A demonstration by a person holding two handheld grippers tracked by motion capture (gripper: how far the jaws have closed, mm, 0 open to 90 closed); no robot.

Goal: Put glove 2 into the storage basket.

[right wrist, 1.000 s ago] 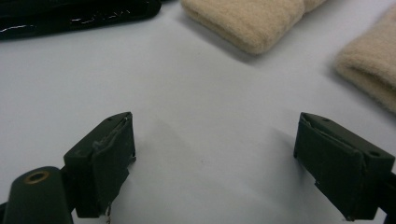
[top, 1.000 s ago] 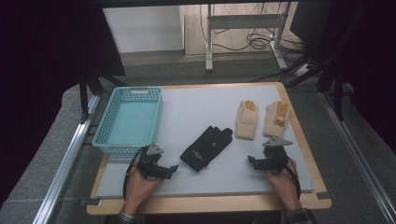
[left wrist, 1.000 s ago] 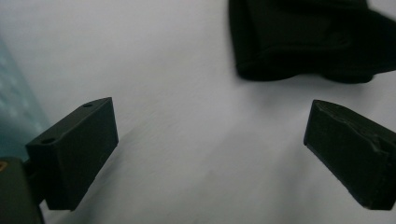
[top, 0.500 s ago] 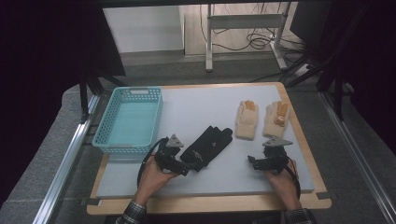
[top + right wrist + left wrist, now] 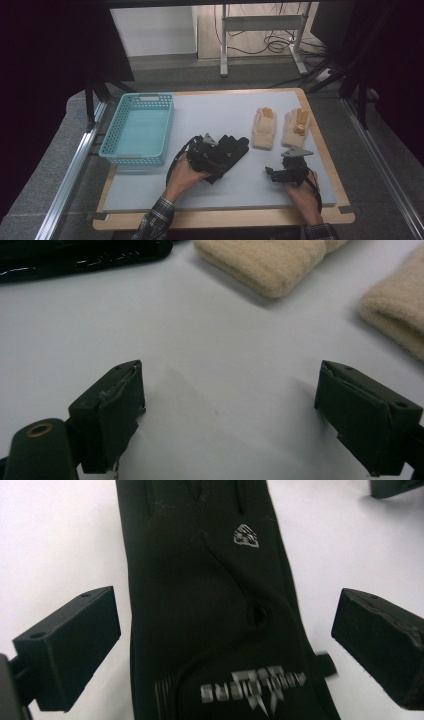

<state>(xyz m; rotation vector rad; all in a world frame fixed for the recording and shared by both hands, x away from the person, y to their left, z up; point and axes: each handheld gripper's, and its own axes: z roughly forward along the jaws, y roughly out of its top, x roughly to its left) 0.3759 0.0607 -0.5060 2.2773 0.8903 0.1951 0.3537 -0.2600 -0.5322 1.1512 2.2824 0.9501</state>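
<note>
Left gripper [image 5: 216, 150] has moved up and right from the near table edge over the last second and now sits over the cuff end of the black glove [image 5: 231, 150]; right gripper hasn't budged.

Left to right on the table [image 5: 200, 115]:
- Blue basket [image 5: 139, 131], far left, nothing in it.
- Black glove, mid-table, lying flat, fingers pointing away to the far right. In the left gripper view its jaws are wide apart, one on each side of the glove [image 5: 210, 605] (printed logo at the cuff sits between them), not clamped on it.
- Two beige gloves [image 5: 264, 128] [image 5: 296, 127], side by side, far right, just apart from each other.
- Right gripper [image 5: 272, 172], near the front right edge, below the beige gloves. Jaws wide apart over bare table, holding nothing; beige cuffs [image 5: 265, 262] ahead of it.
</note>
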